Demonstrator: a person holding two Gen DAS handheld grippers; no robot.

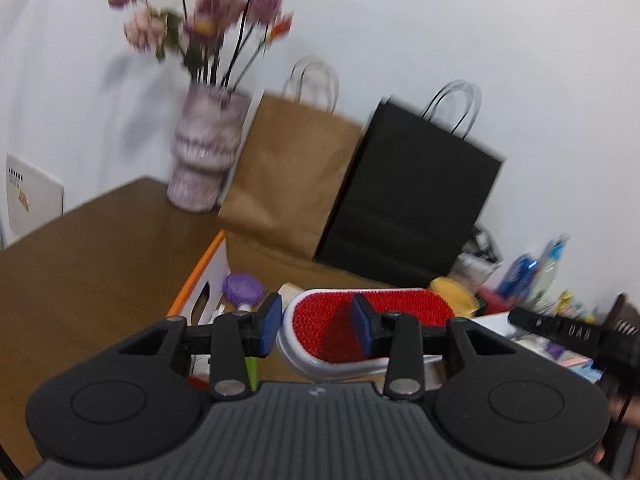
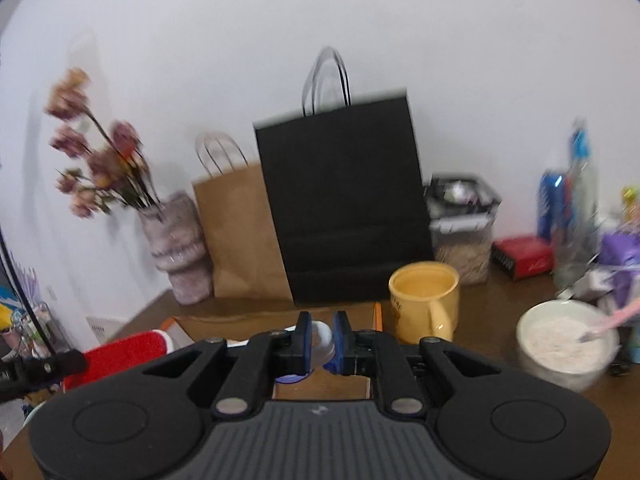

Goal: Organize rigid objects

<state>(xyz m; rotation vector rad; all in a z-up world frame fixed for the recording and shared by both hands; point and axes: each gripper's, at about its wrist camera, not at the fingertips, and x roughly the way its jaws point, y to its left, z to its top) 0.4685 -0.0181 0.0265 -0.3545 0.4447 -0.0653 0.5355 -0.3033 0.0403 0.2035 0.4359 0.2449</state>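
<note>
I am carrying 2 items at once over the cluttered brown desk [image 2: 348, 308]. My left gripper [image 1: 316, 326] has its jaws pinching the red-bristled brush [image 1: 356, 320] by the edges of its white body, bristles facing up, so it rides level and clear of the open box [image 1: 208, 276] with the orange rim below, where a purple-topped item [image 1: 243, 288] is already lying. My right gripper [image 2: 320, 340] has its jaws pressed tight on a small whitish bottle-like object [image 2: 322, 342], too blurred to identify further. It is hanging above the box opening, likely so both pieces can be dropped in together. Behind, the brown bag [image 2: 240, 232] and black bag [image 2: 344, 200] are leaning against the wall; the yellow mug [image 2: 426, 300] is standing just beside the box.
</note>
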